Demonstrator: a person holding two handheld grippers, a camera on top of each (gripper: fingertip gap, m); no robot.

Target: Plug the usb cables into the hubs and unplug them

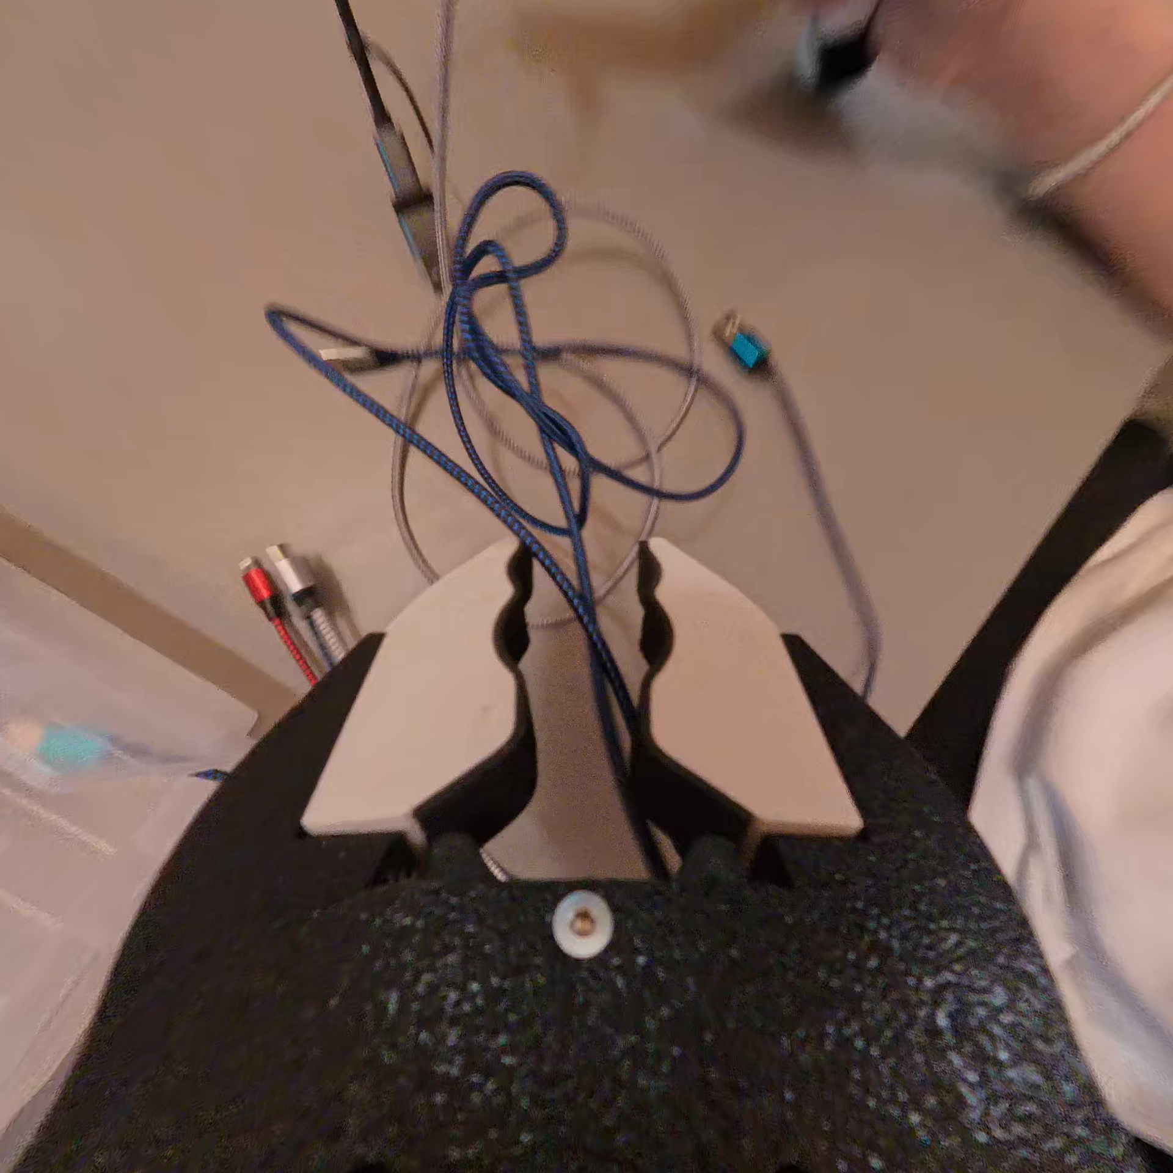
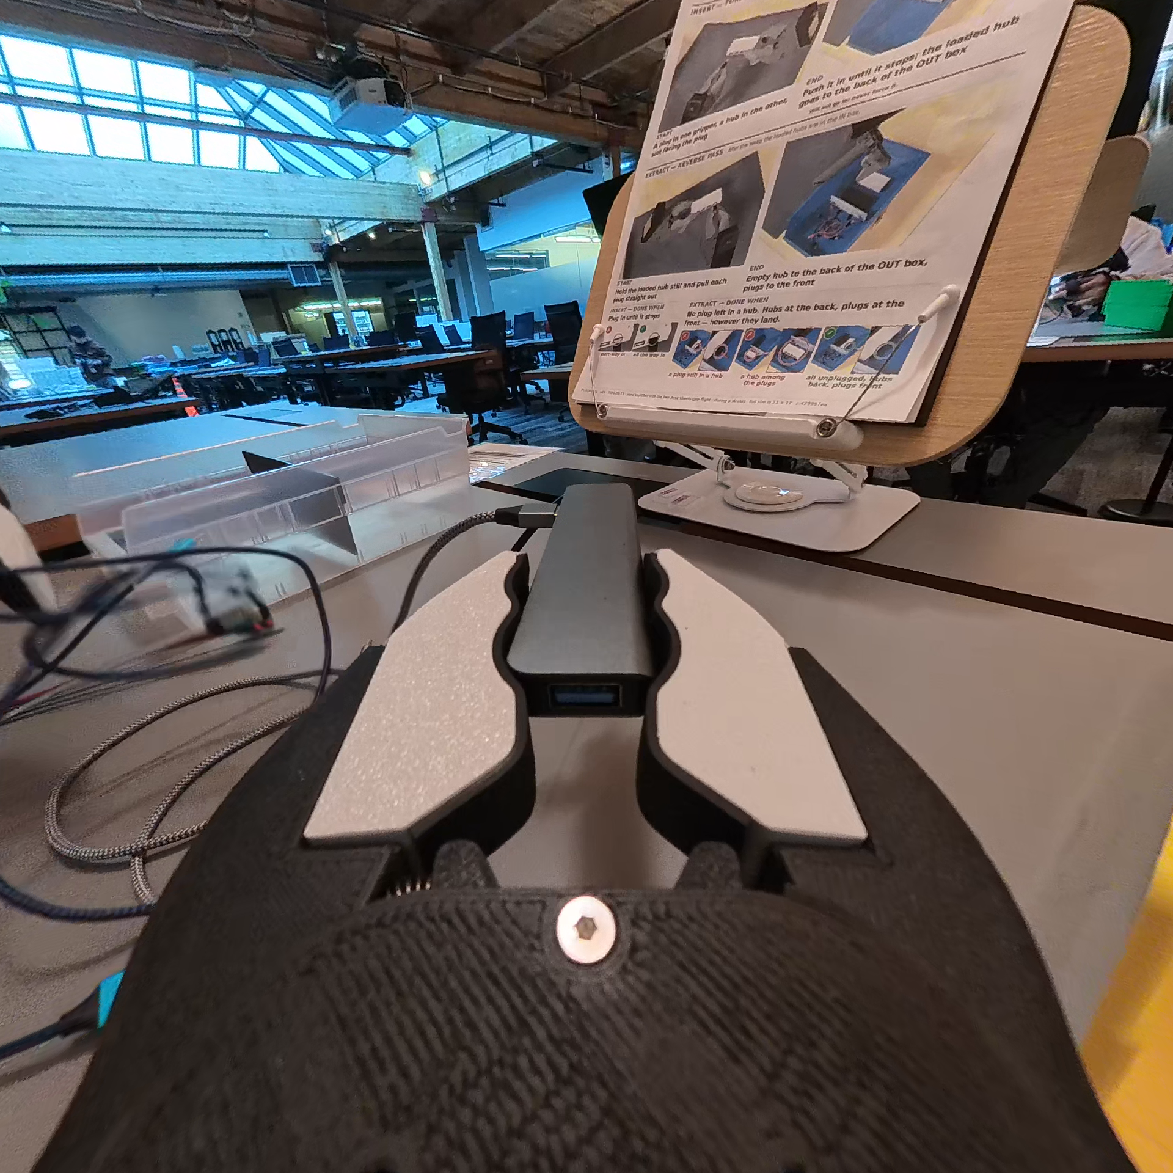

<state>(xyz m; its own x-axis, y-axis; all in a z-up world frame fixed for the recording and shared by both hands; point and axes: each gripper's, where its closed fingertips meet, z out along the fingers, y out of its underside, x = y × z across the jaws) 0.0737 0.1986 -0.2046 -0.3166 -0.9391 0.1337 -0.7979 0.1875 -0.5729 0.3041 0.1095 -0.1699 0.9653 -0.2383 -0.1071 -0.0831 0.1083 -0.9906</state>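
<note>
My right gripper [image 2: 584, 565] is shut on a dark grey USB hub [image 2: 584, 590] and holds it above the table, with its blue port [image 2: 584, 695] facing the camera. A grey braided cable's plug [image 2: 527, 515] sits in the hub's far left side. My left gripper [image 1: 581, 552] is open above a tangle of cables. A blue braided cable [image 1: 571, 571] runs loosely between its fingers; its silver plug [image 1: 346, 358] lies free. A teal plug [image 1: 749, 352] and red and silver plugs [image 1: 273, 571] lie on the table. A slim dark hub-like piece [image 1: 400, 171] is blurred behind.
A clear plastic bin [image 1: 76, 730] lies left of the left gripper, and white cloth [image 1: 1079, 762] lies to the right. A blurred arm [image 1: 1047, 95] crosses the top right. Clear bins [image 2: 285, 482] and a stand with an instruction sheet [image 2: 825, 254] stand beyond the hub. The tips of one gripper are about 25 centimetres away from the tips of the other. The slim dark hub-like piece [image 1: 400, 171] is about 15 centimetres from both grippers' fingertips.
</note>
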